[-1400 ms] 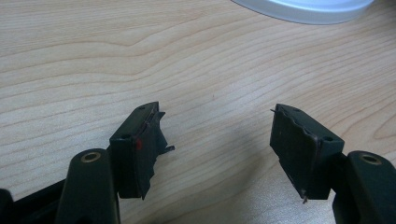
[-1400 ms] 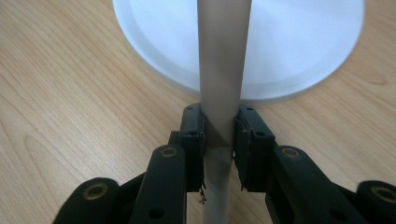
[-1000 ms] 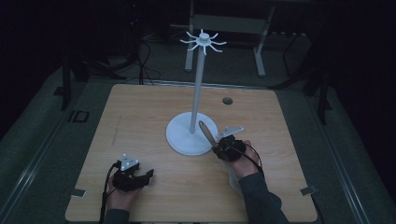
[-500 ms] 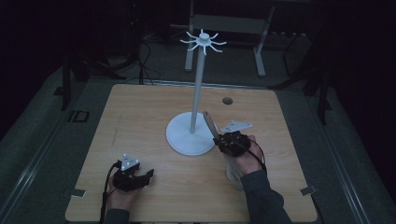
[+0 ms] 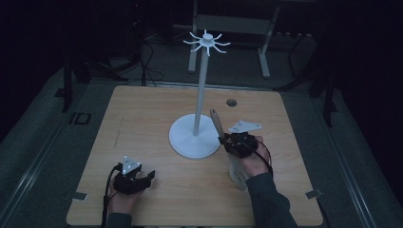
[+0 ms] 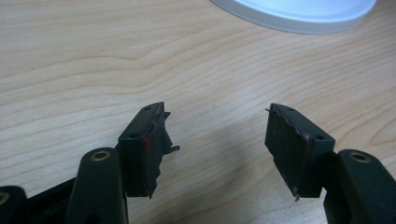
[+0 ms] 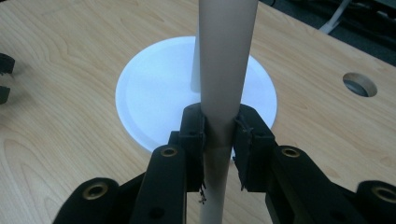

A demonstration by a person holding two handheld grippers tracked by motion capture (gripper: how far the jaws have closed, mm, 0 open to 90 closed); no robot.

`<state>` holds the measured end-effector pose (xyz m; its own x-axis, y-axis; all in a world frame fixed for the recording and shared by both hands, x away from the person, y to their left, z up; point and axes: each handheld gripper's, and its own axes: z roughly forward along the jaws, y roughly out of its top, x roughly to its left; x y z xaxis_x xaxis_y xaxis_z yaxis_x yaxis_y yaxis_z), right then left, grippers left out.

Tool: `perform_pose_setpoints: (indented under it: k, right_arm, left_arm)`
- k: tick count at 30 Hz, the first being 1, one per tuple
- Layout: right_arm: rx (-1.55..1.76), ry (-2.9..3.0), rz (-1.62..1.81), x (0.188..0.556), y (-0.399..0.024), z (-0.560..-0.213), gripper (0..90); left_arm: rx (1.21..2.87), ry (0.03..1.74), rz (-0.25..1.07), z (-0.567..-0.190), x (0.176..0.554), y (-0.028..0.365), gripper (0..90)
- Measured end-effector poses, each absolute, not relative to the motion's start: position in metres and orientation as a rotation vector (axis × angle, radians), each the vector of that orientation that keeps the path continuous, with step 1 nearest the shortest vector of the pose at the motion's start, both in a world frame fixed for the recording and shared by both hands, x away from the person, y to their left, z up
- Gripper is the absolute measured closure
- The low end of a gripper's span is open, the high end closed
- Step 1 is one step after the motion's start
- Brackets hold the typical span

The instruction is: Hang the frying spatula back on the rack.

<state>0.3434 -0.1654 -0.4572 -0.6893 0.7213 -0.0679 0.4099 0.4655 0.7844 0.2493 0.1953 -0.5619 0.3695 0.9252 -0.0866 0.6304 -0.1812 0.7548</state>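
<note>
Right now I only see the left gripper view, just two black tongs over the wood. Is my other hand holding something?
Observer: Yes. The right tongs are shut on a wooden utensil, around its round handle.
Operator: What's the white thing at the top of my picture?
Observer: The round base of a tall white stand with a thin pole.
Operator: What's at the pole's top?
Observer: A ring of hooks, with nothing hanging on them.

white stand [image 5: 195, 138] mid-table between the grippers, bare wood elsewhere
</note>
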Motion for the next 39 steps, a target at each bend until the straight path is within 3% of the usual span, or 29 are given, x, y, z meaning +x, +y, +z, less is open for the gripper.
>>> perform_pose_setpoints:
  k: [39]
  right_arm:
    - [0.883,2.158,1.321,0.343,-0.163,-0.424,74.9]
  left_arm:
    - [1.876,1.379,0.576,-0.56,0.248,0.199,38.4]
